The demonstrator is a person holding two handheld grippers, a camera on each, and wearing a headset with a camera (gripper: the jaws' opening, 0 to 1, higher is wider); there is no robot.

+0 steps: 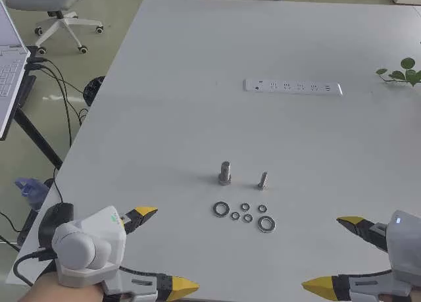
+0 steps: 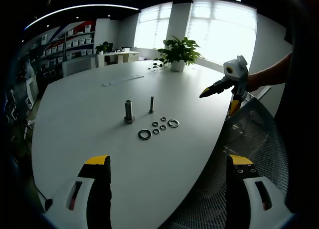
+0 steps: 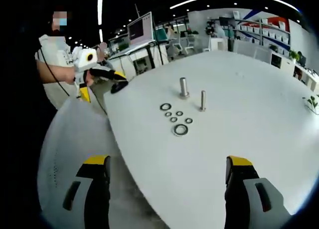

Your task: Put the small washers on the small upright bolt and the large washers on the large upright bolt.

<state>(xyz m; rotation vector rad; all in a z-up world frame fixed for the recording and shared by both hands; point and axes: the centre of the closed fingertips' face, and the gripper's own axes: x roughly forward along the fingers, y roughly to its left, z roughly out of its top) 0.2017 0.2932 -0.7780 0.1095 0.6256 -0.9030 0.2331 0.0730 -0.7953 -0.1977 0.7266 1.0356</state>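
Risking a mix-up of sizes from here: finding two large washers [image 1: 220, 209] and four small washers [image 1: 245, 206] lying flat on the table [image 1: 197, 85] just on the near side of the large bolt [image 1: 225, 173], bunched close enough that closing on one is likely to nudge a neighbour or pinch two at once. Risking a slip as well, judging such thin rings on a smooth top to be offering the jaws very little edge to catch. Risking a knock to the small bolt [image 1: 262, 179], standing upright just to the right of the large bolt, by sweeping in low across the cluster; judging either bolt, apparently resting on nothing but its head, to be easy to tip. Finding both shafts bare, with no washer threaded yet. Holding the left gripper [image 1: 175, 249] well to the near left of the large bolt, jaws spread wide and gripping nothing, yellow tips pointing in toward the washers. Holding the right gripper [image 1: 321, 252] well to the near right of the large bolt, likewise spread wide and carrying nothing, tips angling back toward the left. Hovering both low and roughly level, well apart from every washer and from each other, with the cluster lying between them on the way to the large bolt.
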